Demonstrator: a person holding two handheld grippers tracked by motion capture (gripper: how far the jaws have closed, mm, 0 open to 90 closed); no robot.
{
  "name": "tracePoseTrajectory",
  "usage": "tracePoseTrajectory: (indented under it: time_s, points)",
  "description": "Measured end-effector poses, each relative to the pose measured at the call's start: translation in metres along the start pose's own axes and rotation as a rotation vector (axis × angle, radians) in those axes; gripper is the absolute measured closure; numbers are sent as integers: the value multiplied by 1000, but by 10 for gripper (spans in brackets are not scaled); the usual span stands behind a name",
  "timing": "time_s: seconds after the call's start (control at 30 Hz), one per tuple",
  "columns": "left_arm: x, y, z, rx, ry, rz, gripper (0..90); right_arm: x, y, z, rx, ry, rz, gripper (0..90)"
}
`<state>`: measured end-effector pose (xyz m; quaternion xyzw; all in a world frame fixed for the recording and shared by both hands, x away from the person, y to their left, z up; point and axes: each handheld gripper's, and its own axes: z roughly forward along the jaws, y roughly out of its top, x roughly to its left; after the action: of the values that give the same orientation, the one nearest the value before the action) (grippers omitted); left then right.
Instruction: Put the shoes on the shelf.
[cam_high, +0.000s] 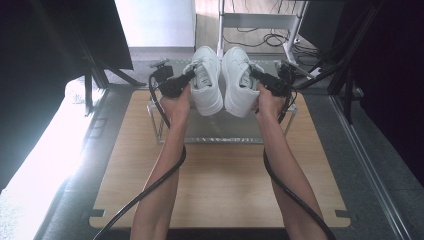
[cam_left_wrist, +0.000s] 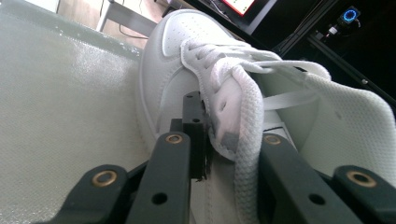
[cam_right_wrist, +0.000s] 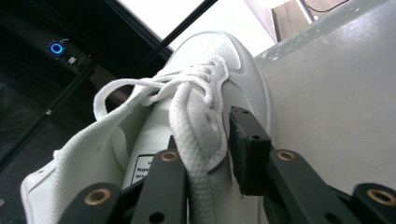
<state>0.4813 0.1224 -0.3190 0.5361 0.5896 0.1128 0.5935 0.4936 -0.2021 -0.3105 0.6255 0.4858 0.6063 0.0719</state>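
Two white lace-up sneakers sit side by side over a frosted shelf (cam_high: 220, 131), toes pointing away. My left gripper (cam_high: 192, 76) is shut on the outer side wall of the left sneaker (cam_high: 208, 87). In the left gripper view one pad presses the outside of the left sneaker (cam_left_wrist: 163, 70) and the other jaw is inside it, with the left gripper (cam_left_wrist: 226, 135) clamping the laced edge. My right gripper (cam_high: 256, 76) is shut the same way on the right sneaker (cam_high: 237, 92). The right gripper (cam_right_wrist: 205, 144) pinches the right sneaker (cam_right_wrist: 210, 51) at its eyelet edge. Whether the soles touch the shelf I cannot tell.
The shelf stands on a metal frame at the far end of a wooden table (cam_high: 220, 195). Behind it are white desk legs (cam_high: 220, 25) and floor cables (cam_high: 270, 39). Black frame posts (cam_high: 95, 70) rise on both sides. Grey floor surrounds the table.
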Motion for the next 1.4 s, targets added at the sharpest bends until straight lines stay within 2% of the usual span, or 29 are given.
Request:
tracePoseTrajectory:
  time_s: [0.2,0.3,0.37,0.47,0.5,0.57,0.6,0.67,0.77,0.8,0.97,1.13,1.2,1.33,1.4]
  points:
    - [2,-1,3,0,-14,-19,703,1,-1,4,14,18,-3,669]
    - [2,-1,3,2,-17,-17,676,-2,-1,4,21,41,15,628]
    - [4,-2,4,3,-31,-35,651,-4,-1,5,21,59,33,599]
    - [3,0,5,19,-34,-18,624,-6,-1,6,20,79,37,546]
    - [2,0,6,29,-40,-13,607,-6,-1,6,25,86,47,502]
    - [-3,-1,9,53,-66,9,534,-6,-1,6,24,126,71,482]
    - [-6,-1,9,50,-68,19,488,-4,-2,7,37,145,70,468]
    - [-10,-2,7,21,-83,20,475,2,-3,8,48,142,21,462]
    - [-11,1,3,28,-92,38,438,5,-3,7,43,136,-6,458]
    - [-11,1,1,29,-90,47,431,4,-3,6,41,136,-7,457]
    - [-15,4,-2,64,-56,121,325,1,-3,4,50,128,-76,395]
    - [-20,3,-10,61,-34,213,255,5,-2,-6,42,113,-206,333]
    - [-20,2,-15,57,-35,224,246,5,0,-12,34,122,-253,313]
    - [-18,1,-26,44,-49,239,229,6,4,-27,32,146,-313,293]
    - [-18,1,-33,47,-58,255,225,6,5,-36,35,143,-357,278]
